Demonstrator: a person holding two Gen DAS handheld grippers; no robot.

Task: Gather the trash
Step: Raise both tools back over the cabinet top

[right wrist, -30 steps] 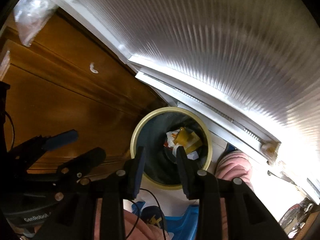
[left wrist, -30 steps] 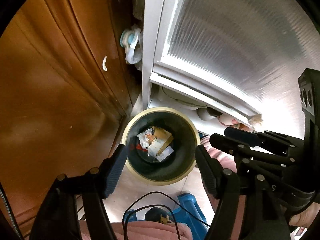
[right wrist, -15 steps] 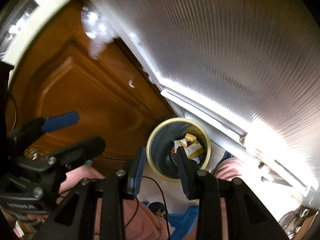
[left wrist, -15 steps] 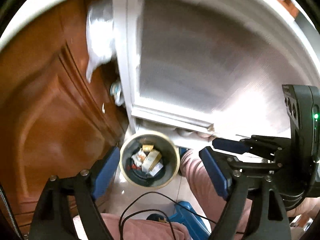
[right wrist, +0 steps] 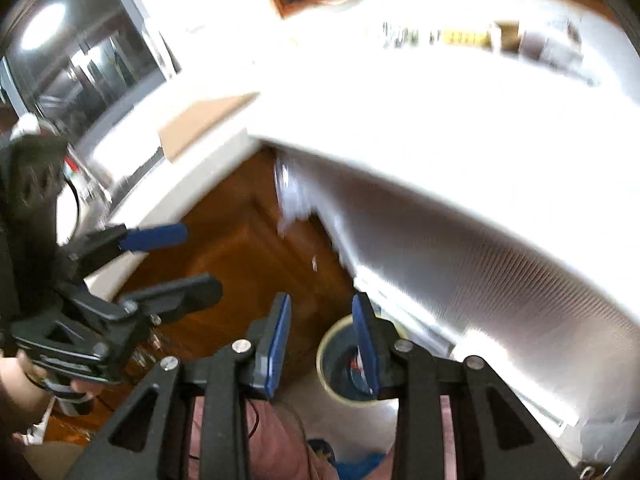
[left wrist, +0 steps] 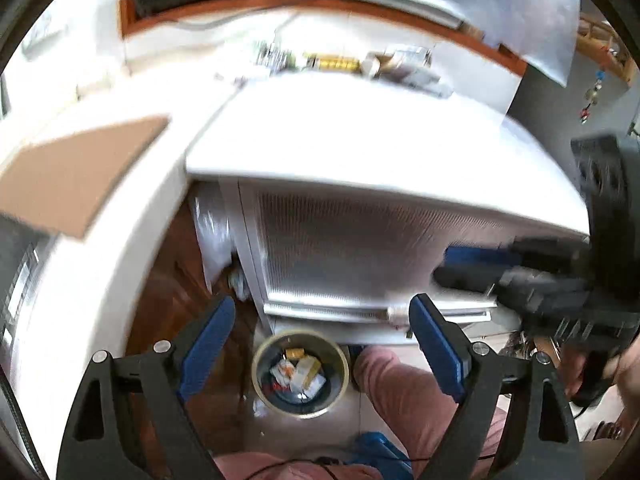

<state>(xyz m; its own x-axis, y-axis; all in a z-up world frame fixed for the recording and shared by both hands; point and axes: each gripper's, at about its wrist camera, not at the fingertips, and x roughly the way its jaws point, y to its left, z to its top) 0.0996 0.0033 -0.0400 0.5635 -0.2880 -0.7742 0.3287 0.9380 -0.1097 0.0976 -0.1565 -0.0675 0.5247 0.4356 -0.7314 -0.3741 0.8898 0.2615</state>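
Left wrist view first: nearest the lens, the left gripper has its blue pads spread wide and the jaws are opening further, with nothing between them. Just below sit the person's pink-clad legs and a blue object on the floor. Framed between the fingers, down on the pale floor, stands the trash bin, a round dark bucket with a yellowish rim. Inside lies the trash: crumpled white paper, a yellow-tan box or wrapper, a touch of red underneath. It looks light, loose and settled well below the rim.

In the right wrist view, the right gripper holds its pads partly apart, a narrow gap with nothing pinched. The bin shows just beyond its right finger, half hidden. To the left the other gripper juts into frame, held by a hand.

Beyond the bin rises a white cabinet with a ribbed door, a brown wooden door to its left, and farther still a bright white countertop with a cardboard sheet and blurred clutter at the back.

The risk from here: both views are smeared, so a quick reach toward that countertop could clip its edge or knock the clutter. The loose cable near the legs could also snag.
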